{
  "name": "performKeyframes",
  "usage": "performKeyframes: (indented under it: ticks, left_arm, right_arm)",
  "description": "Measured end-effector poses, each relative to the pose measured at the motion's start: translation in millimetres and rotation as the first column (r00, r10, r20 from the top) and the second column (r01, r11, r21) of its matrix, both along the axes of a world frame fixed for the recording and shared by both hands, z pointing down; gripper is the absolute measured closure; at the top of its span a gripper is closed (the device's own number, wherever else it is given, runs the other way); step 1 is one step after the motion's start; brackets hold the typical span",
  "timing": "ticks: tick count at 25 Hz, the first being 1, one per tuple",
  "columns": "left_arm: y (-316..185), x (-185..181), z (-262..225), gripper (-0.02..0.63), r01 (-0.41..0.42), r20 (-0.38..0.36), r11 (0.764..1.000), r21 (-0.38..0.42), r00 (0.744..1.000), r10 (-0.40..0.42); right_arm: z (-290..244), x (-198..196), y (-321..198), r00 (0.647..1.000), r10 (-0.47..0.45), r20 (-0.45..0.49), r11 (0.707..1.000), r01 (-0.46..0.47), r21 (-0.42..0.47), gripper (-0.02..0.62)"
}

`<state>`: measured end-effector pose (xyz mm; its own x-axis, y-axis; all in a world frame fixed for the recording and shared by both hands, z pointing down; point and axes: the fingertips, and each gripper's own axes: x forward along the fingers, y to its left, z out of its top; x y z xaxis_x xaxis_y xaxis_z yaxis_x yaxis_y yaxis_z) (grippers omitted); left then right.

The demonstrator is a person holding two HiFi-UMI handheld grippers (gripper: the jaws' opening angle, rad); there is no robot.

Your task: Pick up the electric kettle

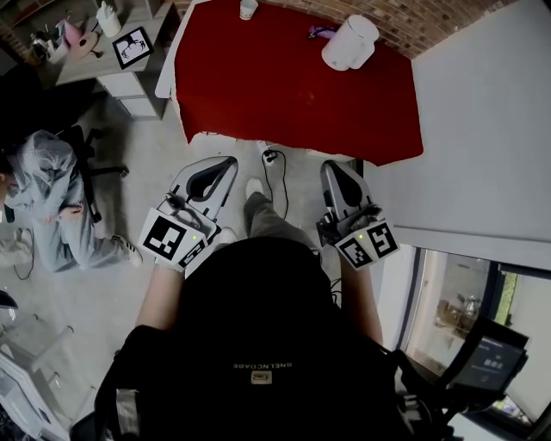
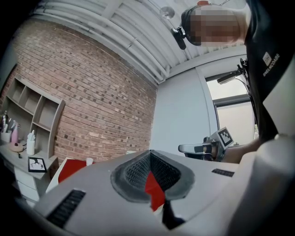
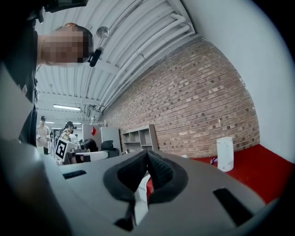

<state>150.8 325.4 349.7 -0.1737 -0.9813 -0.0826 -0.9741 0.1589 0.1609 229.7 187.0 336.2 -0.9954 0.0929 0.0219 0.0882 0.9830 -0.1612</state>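
Both grippers are held level in front of the person, well apart from the red surface [image 1: 258, 86] that fills the upper middle of the head view. In that view the left gripper [image 1: 225, 164] is at the centre left and the right gripper [image 1: 331, 166] at the centre right, and both point toward the near edge of the surface without reaching it. In the left gripper view the left gripper [image 2: 150, 154] has its jaws closed together and nothing is held; only a piece of red shows through the opening between the pads. In the right gripper view the right gripper [image 3: 147, 154] also has its jaws together and is empty. The electric kettle [image 1: 349, 41], white and cylindrical, stands upright on the far right part of the surface, in the upper right of the head view, far ahead of the right gripper and slightly to its right. The right gripper view shows the kettle [image 3: 225, 154] at the right of the frame, before the brick wall [image 3: 203, 101]. A small white cup [image 1: 248, 9] stands at the far edge, upper middle.
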Motion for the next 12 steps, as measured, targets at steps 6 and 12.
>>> performKeyframes:
  ticks: [6, 12]
  left_arm:
    - [-3.2, -15.9, 2.3, 0.603, 0.018, 0.003, 1.0, 0.006, 1.0, -0.018]
    - [-20.5, -42.7, 6.8, 0.603, 0.042, 0.01, 0.999, -0.009, 0.999, -0.042]
  right_arm:
    - [6.4, -19.3, -0.4, 0.999, -0.032, -0.013, 0.999, 0.032, 0.025, 0.595]
    - [12.8, -50.5, -21.6, 0.999, -0.053, -0.003, 0.999, 0.053, 0.012, 0.594]
